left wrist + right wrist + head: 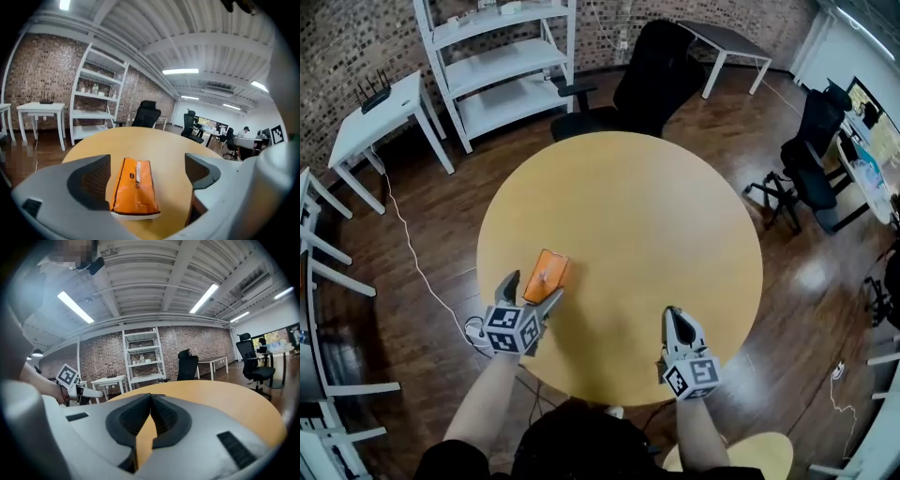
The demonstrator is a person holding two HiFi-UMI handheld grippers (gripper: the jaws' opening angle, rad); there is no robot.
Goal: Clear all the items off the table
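Observation:
An orange tissue pack [546, 275] lies flat on the round wooden table [656, 216], near its front left edge. My left gripper [532, 290] is open just behind the pack, one jaw on each side of its near end. In the left gripper view the orange tissue pack [135, 187] sits between the wide jaws, and neither pad touches it. My right gripper [679, 322] rests over the table's front right part, jaws shut with nothing between them [151, 414].
A black office chair [652, 80] stands behind the table, with a white shelf unit [502, 61] and a small white desk [380, 117] at the back left. A white cable [412, 258] runs over the wooden floor on the left. More chairs [806, 159] stand on the right.

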